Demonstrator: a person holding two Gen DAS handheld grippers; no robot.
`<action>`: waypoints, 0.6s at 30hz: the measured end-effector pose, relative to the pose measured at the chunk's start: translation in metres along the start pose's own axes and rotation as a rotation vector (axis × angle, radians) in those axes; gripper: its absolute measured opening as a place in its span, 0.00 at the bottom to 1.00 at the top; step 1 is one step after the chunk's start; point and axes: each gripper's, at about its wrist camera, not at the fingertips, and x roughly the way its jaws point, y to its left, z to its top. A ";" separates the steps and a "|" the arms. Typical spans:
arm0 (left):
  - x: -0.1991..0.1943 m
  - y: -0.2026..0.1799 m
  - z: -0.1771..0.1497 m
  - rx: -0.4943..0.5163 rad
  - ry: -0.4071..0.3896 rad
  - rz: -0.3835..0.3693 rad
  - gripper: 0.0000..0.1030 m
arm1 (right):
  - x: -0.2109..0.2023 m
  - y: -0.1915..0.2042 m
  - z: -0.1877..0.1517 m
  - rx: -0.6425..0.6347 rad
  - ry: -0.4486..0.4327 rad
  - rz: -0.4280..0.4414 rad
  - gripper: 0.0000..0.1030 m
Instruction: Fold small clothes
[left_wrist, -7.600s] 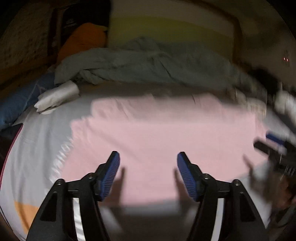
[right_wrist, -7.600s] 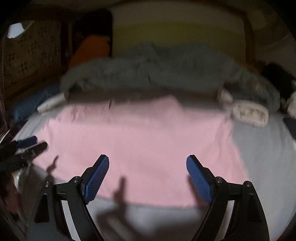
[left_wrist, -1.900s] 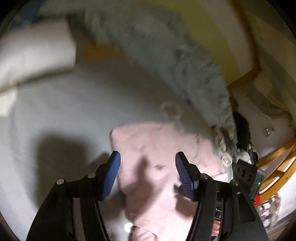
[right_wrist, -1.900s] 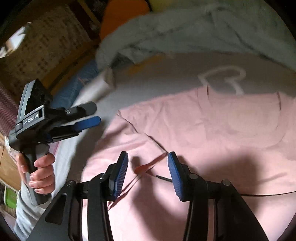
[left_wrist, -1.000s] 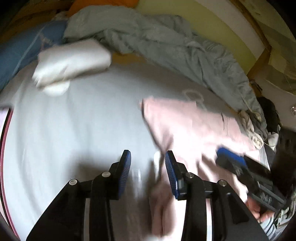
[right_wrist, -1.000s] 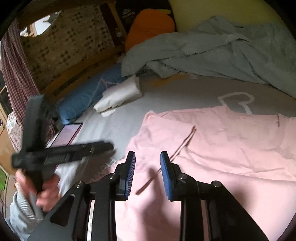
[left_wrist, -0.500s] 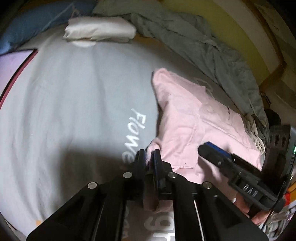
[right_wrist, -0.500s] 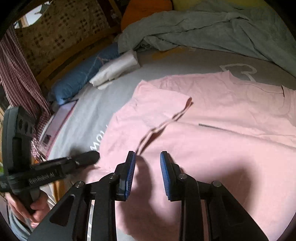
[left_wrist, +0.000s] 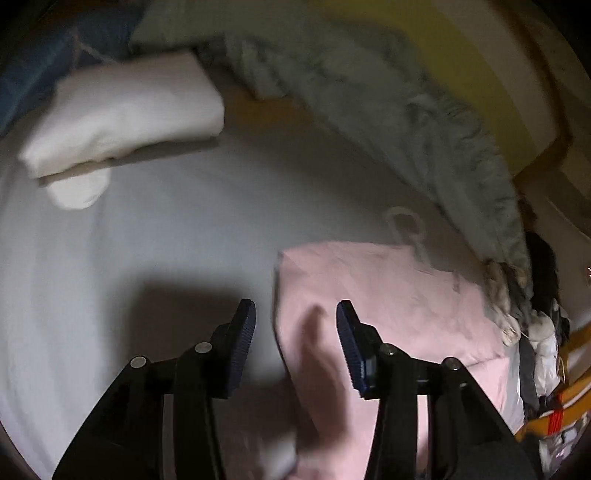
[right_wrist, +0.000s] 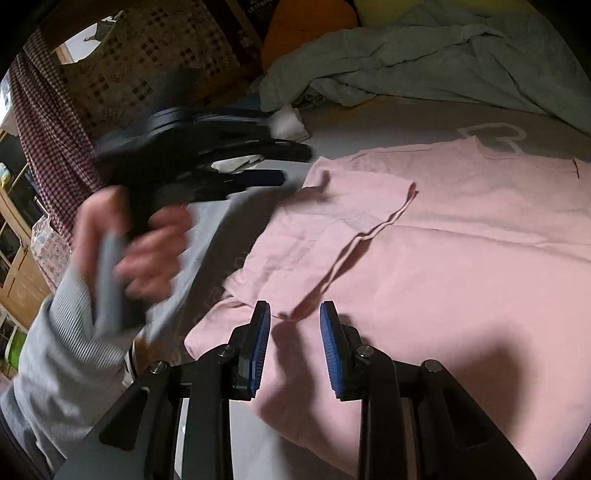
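The left gripper (left_wrist: 295, 332), jaws just opened, holds nothing above the pink shirt (left_wrist: 388, 306) at lower right. The right gripper (right_wrist: 294, 339) stands narrowly open, empty, over the shirt's folded sleeve (right_wrist: 332, 236).

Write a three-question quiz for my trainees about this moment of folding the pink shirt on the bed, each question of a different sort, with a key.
1. True or false: the left gripper is clamped on the pink shirt.
2. Which part of the shirt lies folded over its body? A) sleeve B) collar C) bottom hem
3. Fill in: beyond the shirt, a folded ____ cloth lies on the bed sheet.

Key: 1. False; its jaws have just opened and stand apart with nothing gripped. 2. A. 3. white.
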 end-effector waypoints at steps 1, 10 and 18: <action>0.012 0.004 0.008 -0.012 0.035 -0.004 0.35 | 0.003 0.002 0.000 0.005 -0.005 0.010 0.28; 0.026 -0.003 0.034 0.060 -0.040 -0.020 0.01 | 0.011 0.014 0.011 -0.010 -0.091 -0.003 0.09; 0.048 0.004 0.029 0.149 -0.072 0.022 0.02 | 0.002 0.021 0.019 0.003 -0.164 -0.040 0.09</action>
